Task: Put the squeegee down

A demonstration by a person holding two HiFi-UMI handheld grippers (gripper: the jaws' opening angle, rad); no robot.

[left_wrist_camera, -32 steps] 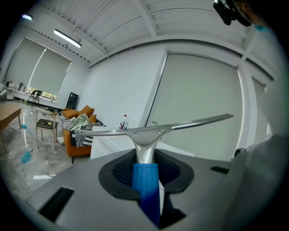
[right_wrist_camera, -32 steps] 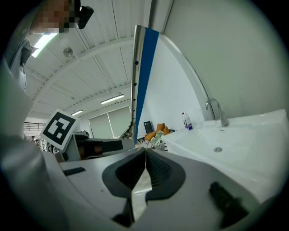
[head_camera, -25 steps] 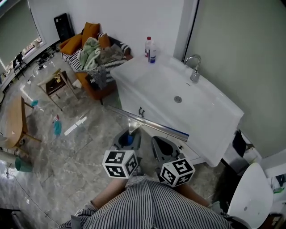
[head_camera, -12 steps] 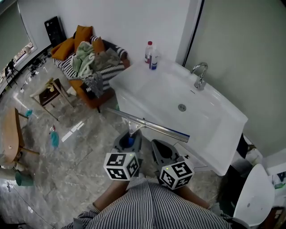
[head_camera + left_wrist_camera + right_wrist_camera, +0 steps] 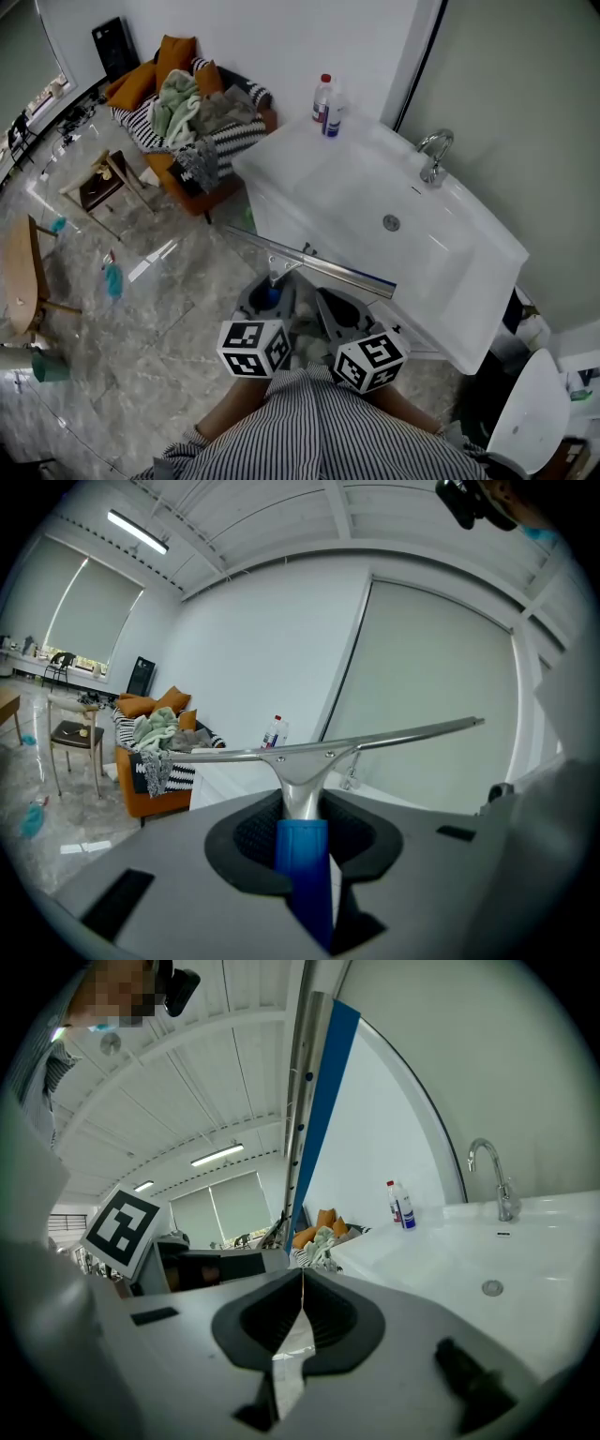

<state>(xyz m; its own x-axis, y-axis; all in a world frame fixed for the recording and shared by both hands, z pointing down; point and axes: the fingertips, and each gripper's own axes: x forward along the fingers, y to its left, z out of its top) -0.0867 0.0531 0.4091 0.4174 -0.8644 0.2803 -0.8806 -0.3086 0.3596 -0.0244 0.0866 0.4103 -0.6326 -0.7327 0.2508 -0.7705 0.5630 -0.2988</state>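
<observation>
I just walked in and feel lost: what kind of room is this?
Probably a mock home washroom corner: a long white washbasin with a chrome tap, an orange armchair heaped with clothes, and a glossy marble-look floor.

1. Both hands are hidden under the shirt point(image 5: 309, 422). Only the fronts of the left gripper point(image 5: 269, 291) and the right gripper point(image 5: 337, 311) stick out.
2. The lower end of the squeegee point(image 5: 314, 264) handle is sunk between the left gripper's jaws, out of sight.
3. The bottle point(image 5: 326, 98) label is too small to read.
4. The table point(image 5: 19, 272) is cut by the left edge.
5. A rounded white thing point(image 5: 530, 412) is cut by the bottom edge; I cannot tell what it is.
6. In the right gripper view the sink point(image 5: 487, 1251) runs off the right side.
</observation>
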